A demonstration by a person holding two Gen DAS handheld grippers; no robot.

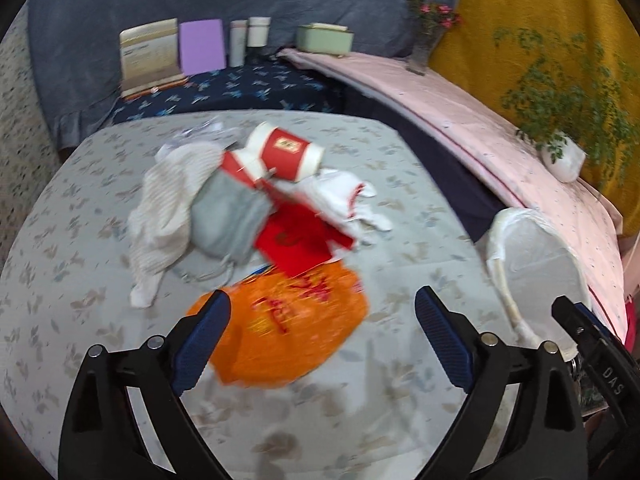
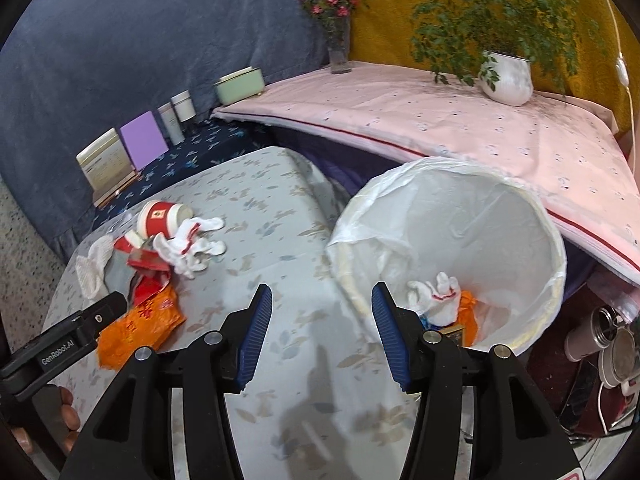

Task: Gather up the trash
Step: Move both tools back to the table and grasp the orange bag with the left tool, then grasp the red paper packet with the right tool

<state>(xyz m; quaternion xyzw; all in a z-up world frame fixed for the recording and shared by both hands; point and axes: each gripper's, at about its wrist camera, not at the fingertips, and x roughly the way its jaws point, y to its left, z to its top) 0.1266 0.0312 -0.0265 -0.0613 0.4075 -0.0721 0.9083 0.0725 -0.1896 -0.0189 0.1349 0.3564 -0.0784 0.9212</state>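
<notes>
A pile of trash lies on the grey flowered table (image 1: 400,420): an orange plastic bag (image 1: 288,328), a red packet (image 1: 296,244), a red and white paper cup (image 1: 286,152) on its side, a white glove (image 1: 344,200), a grey cloth (image 1: 228,220) and a cream cloth (image 1: 168,208). My left gripper (image 1: 322,340) is open, just over the orange bag. My right gripper (image 2: 322,332) is open and empty, beside the white-lined bin (image 2: 520,240), which holds a white glove (image 2: 436,296) and orange scraps. The pile also shows in the right wrist view (image 2: 160,264).
A pink-covered ledge (image 2: 440,120) carries a potted plant (image 2: 506,76) and a flower vase (image 2: 338,48). Boxes and jars (image 1: 200,48) stand at the back on a dark blue cloth. The bin (image 1: 536,264) sits at the table's right edge.
</notes>
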